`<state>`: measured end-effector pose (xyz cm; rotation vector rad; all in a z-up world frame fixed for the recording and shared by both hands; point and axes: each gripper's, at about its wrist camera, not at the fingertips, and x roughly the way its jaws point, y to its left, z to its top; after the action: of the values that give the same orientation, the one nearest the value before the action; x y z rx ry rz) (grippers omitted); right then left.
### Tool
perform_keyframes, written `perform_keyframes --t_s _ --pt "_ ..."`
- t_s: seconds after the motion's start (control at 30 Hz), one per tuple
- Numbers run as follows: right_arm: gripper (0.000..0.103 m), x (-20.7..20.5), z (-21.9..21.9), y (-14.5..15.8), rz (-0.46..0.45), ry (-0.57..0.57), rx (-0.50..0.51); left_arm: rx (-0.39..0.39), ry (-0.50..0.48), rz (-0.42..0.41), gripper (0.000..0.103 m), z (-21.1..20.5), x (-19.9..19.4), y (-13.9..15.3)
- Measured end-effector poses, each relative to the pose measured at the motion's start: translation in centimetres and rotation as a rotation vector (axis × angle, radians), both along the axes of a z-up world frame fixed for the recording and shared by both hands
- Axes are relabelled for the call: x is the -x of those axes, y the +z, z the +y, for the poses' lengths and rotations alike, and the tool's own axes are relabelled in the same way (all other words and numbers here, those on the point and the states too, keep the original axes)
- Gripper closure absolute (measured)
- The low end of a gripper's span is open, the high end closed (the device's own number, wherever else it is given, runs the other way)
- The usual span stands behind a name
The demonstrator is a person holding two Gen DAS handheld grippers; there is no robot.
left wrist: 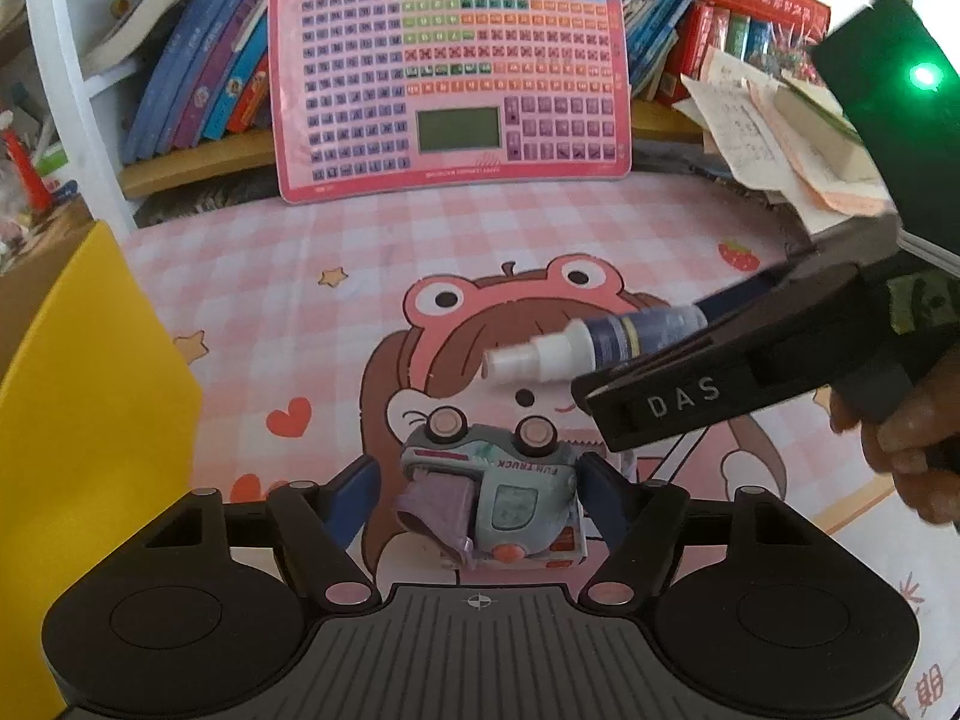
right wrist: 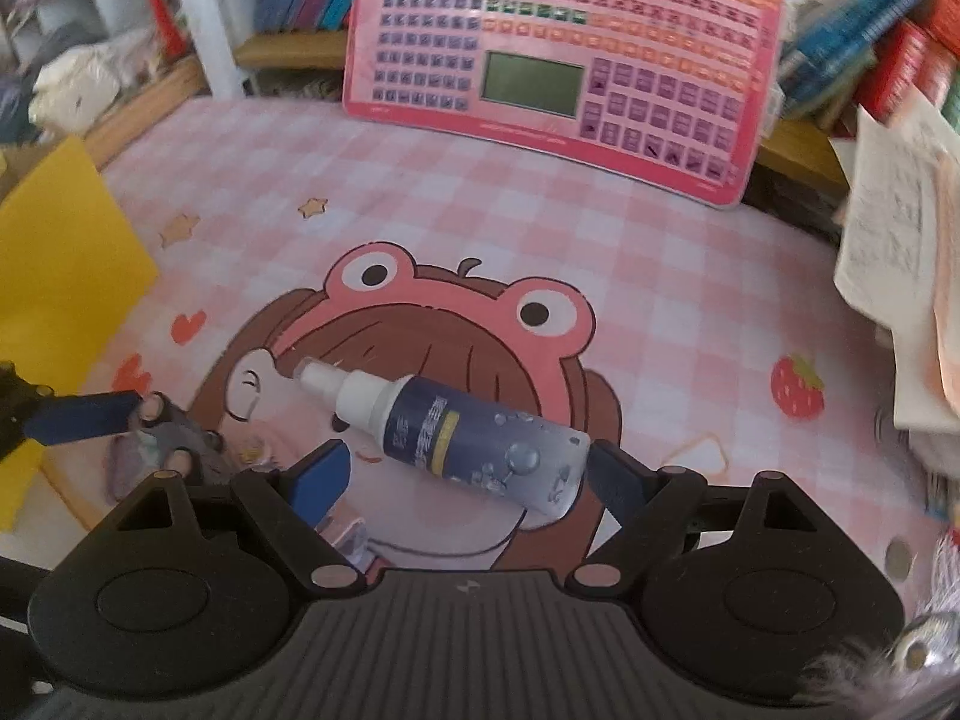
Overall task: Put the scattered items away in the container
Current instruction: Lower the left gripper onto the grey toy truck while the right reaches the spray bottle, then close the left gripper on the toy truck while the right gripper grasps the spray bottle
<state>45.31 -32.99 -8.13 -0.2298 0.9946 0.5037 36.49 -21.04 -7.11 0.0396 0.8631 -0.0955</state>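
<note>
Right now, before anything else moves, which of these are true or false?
1. The spray bottle sits between the right gripper's fingers. True.
2. The toy truck stands upright on its wheels. False: it lies tipped over, wheels facing away, between the left gripper's fingers.
3. The pink keyboard toy lies flat on the mat. False: it leans against the books.
4. A yellow container stands at the mat's left side. True.
</note>
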Motion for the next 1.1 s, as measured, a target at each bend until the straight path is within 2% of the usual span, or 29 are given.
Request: perform_keyframes --t_s 0.17,0.37,0.47,0.63,1.1 --pt "0.017 -1.2 0.6 -0.8 -0.006 0.043 0.038 0.005 0.000 0.013 0.038 0.0 -0.4 -0.5" --pt "0.016 -2.8 1.0 -1.4 -0.028 0.102 0.036 0.008 -0.005 0.019 0.039 0.2 -0.7 -0.6" --pt "0.023 -3.5 0.9 -1.4 -0.013 0.092 0.008 0.011 -0.007 0.028 0.039 0.2 -0.7 -0.4" --pt "0.024 -2.7 0.7 -1.4 -0.022 0.103 0.008 0.027 0.000 0.030 0.039 0.2 -0.7 -0.2" --pt "0.024 1.2 -3.6 0.2 0.016 -0.047 -0.048 0.046 -0.025 0.010 0.039 0.0 1.1 1.6"
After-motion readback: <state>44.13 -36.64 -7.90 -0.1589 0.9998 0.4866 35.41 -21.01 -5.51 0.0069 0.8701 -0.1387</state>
